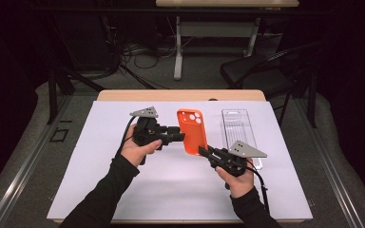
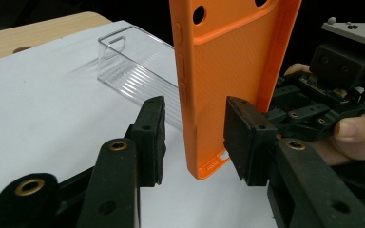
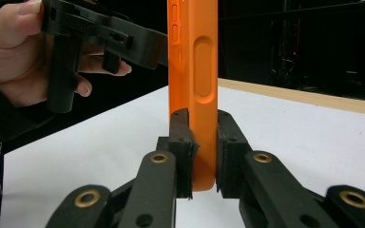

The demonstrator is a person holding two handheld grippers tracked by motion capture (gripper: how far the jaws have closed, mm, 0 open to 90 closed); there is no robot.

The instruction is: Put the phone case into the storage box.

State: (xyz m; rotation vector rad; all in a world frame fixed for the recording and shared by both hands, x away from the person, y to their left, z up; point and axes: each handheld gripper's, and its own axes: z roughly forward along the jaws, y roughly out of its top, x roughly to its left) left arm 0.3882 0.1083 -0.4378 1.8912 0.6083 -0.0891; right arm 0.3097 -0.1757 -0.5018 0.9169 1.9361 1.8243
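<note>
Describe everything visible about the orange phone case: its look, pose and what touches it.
The orange phone case looks like matte, finely textured soft plastic, with round camera cut-outs at its top end, raised side buttons and an oval recess on one edge. It is held upright above the white mat. The right gripper is shut on its lower end. The left gripper straddles it: one pad seems to touch, the other stands clear.

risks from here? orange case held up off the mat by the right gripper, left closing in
1. The right gripper pinches only the bottom edge of the orange phone case, which stands upright; a side push from the left gripper could pivot or slip it.
2. In the left gripper view one pad sits against the case and the other stands clear, so closing may flex the soft shell.
3. A dropped case could strike the clear plastic tray beside it.
</note>
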